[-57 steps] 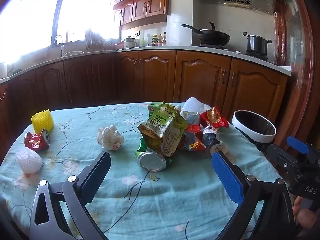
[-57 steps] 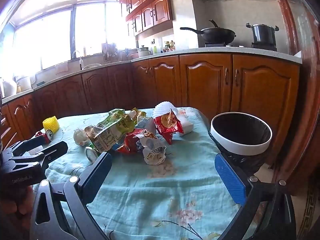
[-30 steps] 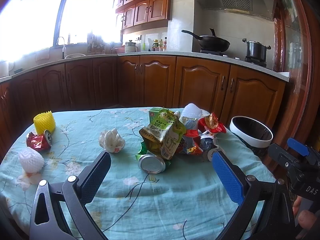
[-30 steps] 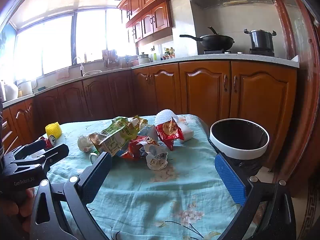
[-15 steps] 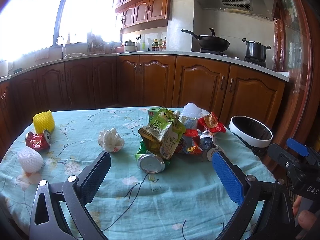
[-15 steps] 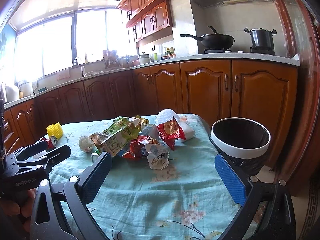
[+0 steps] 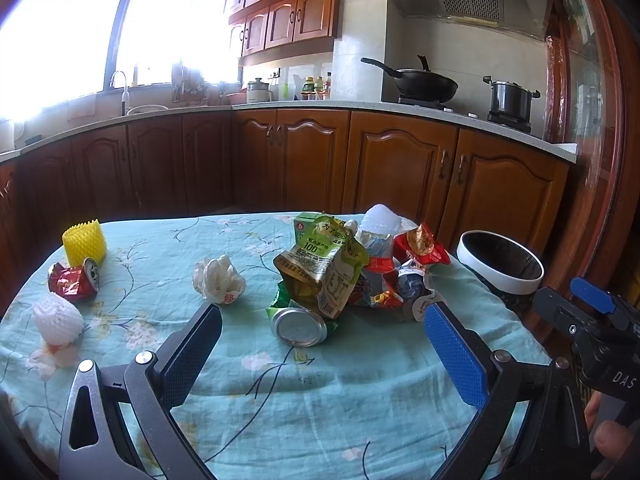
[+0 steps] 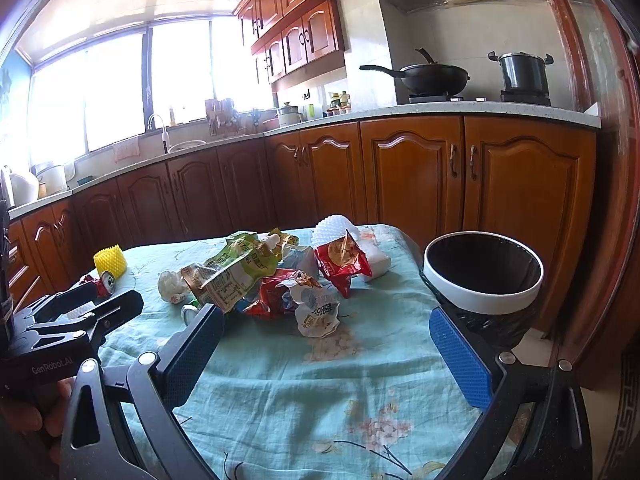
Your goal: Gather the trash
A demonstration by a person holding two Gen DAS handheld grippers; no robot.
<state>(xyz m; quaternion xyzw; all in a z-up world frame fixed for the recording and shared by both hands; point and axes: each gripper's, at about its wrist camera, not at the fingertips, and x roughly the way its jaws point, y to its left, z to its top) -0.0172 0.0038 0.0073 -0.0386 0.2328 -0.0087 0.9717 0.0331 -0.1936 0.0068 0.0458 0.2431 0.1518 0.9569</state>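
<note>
While both sets of fingers hang wide apart and empty over the near edge of the desk (image 7: 360,408), nothing is collected yet. The left gripper (image 7: 320,344) faces the heap at mid-frame: a green drink pouch (image 7: 324,264) leaning over a crushed can (image 7: 298,326). The right gripper (image 8: 324,348) fronts a white wrapper (image 8: 318,310); the bin (image 8: 482,276) waits at right. Best take that loose wrapper first. The red snack bag (image 8: 340,260) crowds just behind.
</note>
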